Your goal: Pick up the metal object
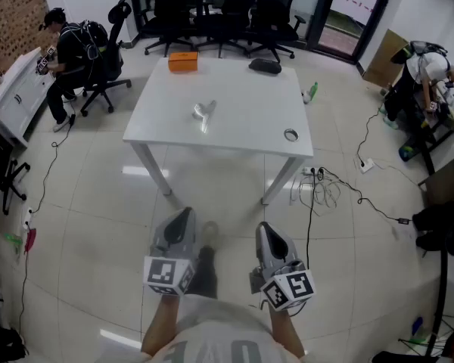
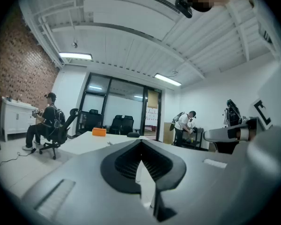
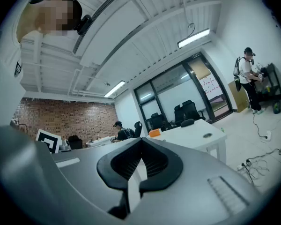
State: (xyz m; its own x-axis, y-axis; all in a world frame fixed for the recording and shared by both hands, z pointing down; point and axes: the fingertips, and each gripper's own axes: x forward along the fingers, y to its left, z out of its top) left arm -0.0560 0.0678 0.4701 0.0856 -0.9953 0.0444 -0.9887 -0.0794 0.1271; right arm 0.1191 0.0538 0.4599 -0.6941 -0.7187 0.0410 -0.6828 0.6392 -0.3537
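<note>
Metal object (image 1: pixel 203 113) — writing indiscernible.

The left hand-held gripper (image 1: pixel 184 215) and the right hand-held gripper (image 1: pixel 265 228) are held low, side by side and apart, pointing forward. Each has its jaws closed together with nothing between them. Bare forearms (image 1: pixel 160 324) run back behind them.

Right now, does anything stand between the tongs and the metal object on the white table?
Nothing visible does. The left tongs and right tongs, both shut, hang short of the table; only floor and bare tabletop lie between them and the metal object.
</note>
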